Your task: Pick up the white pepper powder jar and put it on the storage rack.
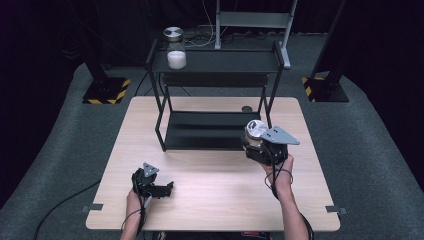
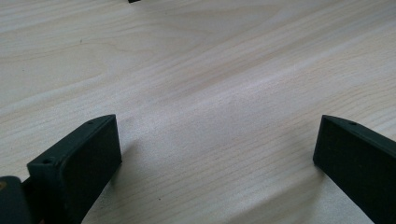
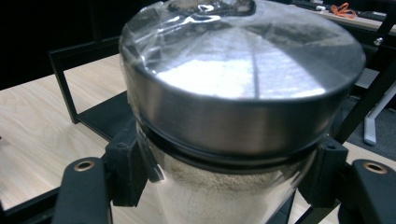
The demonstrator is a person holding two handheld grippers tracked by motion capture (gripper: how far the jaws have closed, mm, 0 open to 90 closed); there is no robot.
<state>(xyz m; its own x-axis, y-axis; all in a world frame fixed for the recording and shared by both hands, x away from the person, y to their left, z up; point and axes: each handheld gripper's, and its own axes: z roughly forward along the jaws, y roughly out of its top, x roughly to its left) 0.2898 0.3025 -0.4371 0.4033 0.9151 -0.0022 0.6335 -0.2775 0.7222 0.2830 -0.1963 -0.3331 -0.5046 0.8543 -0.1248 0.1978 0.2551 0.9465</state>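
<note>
The right gripper (image 1: 256, 141) holds a jar (image 3: 233, 107) with a metal lid; its fingers (image 3: 126, 168) clamp the glass just below the lid, and the jar stands upright with a pale brown powder inside. In the high view the jar sits at the front right corner of the black rack (image 1: 215, 90), raised off the table (image 1: 215, 200), beside the rack's right front post. The step in hand appears to be carrying the jar toward the rack. A second jar (image 1: 176, 48), with white contents, already stands at the left end of the top shelf. The next move probably calls for lifting the jar clear of the shelf rail, keeping it upright, and setting it down on a shelf before release. The right forearm reaches forward from the near edge, wrist roughly level. The left gripper (image 1: 152, 184) rests low over the table near the front left, fingers (image 2: 79, 163) spread wide with nothing between them.
</note>
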